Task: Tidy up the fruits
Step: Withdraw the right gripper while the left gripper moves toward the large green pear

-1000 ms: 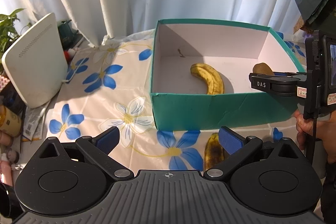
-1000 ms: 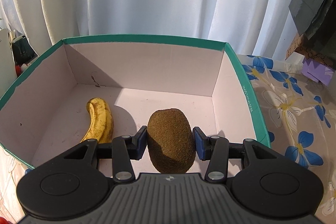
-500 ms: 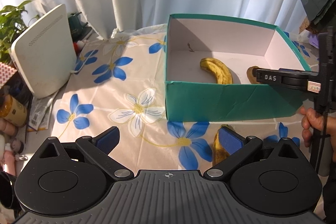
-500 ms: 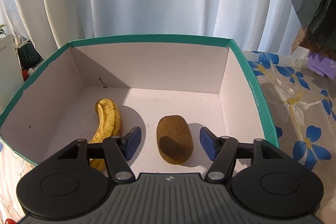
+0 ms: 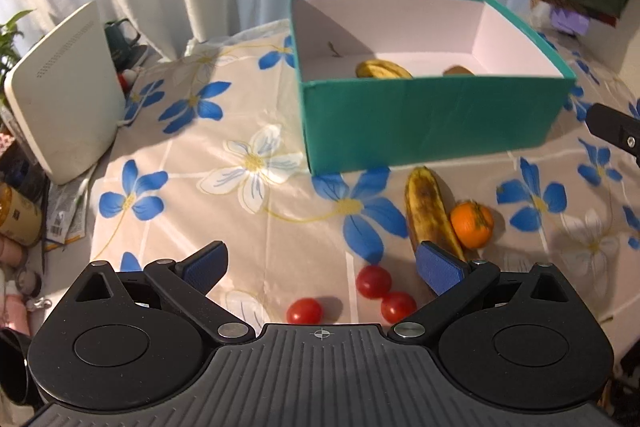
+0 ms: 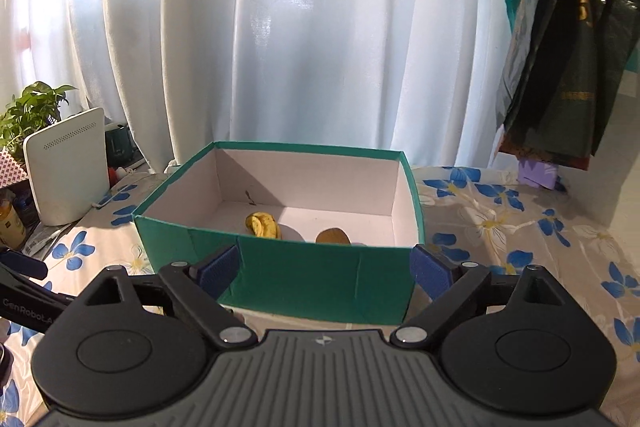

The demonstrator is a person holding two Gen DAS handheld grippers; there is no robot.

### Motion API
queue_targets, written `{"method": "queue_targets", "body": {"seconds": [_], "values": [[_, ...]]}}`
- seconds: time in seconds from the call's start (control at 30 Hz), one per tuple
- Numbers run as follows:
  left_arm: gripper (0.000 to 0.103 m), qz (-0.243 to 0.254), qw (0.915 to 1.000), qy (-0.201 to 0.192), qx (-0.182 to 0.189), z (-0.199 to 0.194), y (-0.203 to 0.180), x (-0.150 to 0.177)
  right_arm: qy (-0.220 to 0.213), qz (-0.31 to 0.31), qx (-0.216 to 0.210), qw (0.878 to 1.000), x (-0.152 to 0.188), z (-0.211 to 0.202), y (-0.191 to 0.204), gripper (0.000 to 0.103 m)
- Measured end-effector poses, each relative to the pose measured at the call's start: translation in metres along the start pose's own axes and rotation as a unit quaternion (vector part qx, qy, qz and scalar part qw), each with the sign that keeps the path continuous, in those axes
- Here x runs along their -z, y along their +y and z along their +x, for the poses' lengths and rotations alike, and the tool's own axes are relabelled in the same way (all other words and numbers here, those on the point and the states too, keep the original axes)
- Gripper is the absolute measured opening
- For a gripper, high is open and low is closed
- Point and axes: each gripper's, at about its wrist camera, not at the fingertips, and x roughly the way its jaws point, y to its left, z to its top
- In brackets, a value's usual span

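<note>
Green box (image 5: 432, 119) is sitting on the flowered cloth (image 5: 256, 163), holding a banana (image 6: 262, 225) and a kiwi (image 6: 332, 237) side by side. In front of the box a brown banana (image 5: 426, 203) is lying touching an orange (image 5: 472, 225) (three tomatoes (image 5: 374, 281) nearer the camera). Left gripper (image 5: 322, 265) is hovering over the tomatoes, fingers wide apart, holding nothing. Right gripper (image 6: 324, 273) is facing the box front, fingers apart, empty.

box (image 5: 432, 123) teal, white inside | tablecloth (image 5: 256, 163) beige, blue-white flowers | tomatoes (image 5: 305, 311) red | orange (image 5: 472, 224) orange
</note>
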Motion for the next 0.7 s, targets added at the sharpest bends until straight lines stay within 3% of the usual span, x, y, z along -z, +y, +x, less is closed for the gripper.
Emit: {"method": "queue_targets", "body": {"seconds": [0.3, 0.4, 0.53, 0.7], "values": [[0.103, 0.098, 0.9936, 0.011, 0.054, -0.017, -0.027, 0.04, 0.055, 0.034, 0.017, 0.998, 0.038, -0.025, -0.006, 0.093], [0.103, 0.114, 0.9905, 0.021, 0.074, -0.023, -0.03, 0.053, 0.06, 0.041, 0.017, 0.997, 0.045, -0.033, -0.002, 0.093], [0.103, 0.128, 0.9881, 0.041, 0.074, -0.023, -0.037, 0.067, 0.062, 0.045, 0.013, 0.997, 0.05, -0.04, 0.002, 0.093], [0.103, 0.115, 0.9865, 0.074, 0.09, -0.015, -0.041, 0.073, 0.074, 0.051, 0.003, 0.996, 0.055, -0.04, 0.005, 0.093]]}}
